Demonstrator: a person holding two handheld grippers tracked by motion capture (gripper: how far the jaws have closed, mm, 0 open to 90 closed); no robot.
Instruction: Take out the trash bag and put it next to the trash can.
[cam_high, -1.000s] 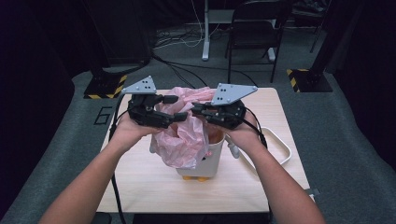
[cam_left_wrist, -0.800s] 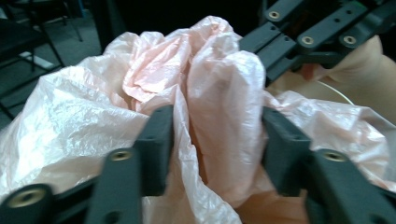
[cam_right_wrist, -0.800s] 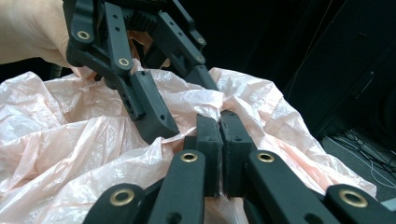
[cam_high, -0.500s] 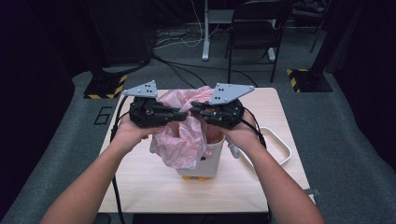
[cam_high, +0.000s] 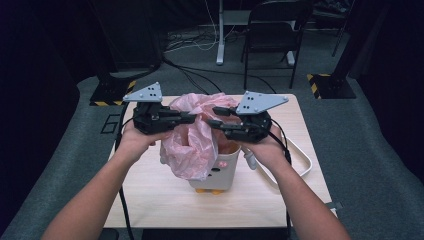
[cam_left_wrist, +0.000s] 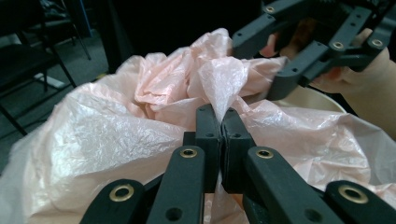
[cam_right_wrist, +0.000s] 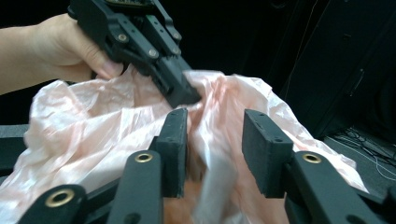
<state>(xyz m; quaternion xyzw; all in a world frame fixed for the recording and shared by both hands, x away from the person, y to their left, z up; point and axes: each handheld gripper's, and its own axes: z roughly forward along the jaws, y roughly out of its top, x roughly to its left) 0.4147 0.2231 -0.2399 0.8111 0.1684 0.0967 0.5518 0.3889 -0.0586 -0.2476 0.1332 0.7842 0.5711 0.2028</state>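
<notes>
Over the middle of the tabletop (cam_high: 150, 200), in the high view, a pink plastic bag (cam_high: 192, 145) drapes out of a small white bin (cam_high: 222, 172) and spills down its front and left side. The left gripper (cam_high: 192, 118) comes in from the left and the right gripper (cam_high: 216, 116) from the right, both held level above the bin's mouth, tips almost meeting over the bunched film. A white looped cord (cam_high: 300, 160) lies on the wood to the right of the bin, well apart from the work.

In the left gripper view, that gripper's jaws stand together, having just been closing, and they are clamped on a peak of the bag (cam_left_wrist: 219, 84) that rises straight ahead of the tips. The film runs away from the pinch on every side, mostly down and to the left. The right gripper (cam_left_wrist: 299, 56) hangs just beyond and above, at the upper right.

In the right gripper view, the jaws are apart, having just been opening, with a loose, blurred fold of the bag (cam_right_wrist: 210, 154) between them; the pads do not seem to press it. The left gripper (cam_right_wrist: 180, 91) sits just ahead, its tip at the film.

So the bag's rim lies directly between the two tips, and the left gripper alone has it. My judgement is that the free right one needs a fresh bite just beside that pinch to spread the rim over the bin.
</notes>
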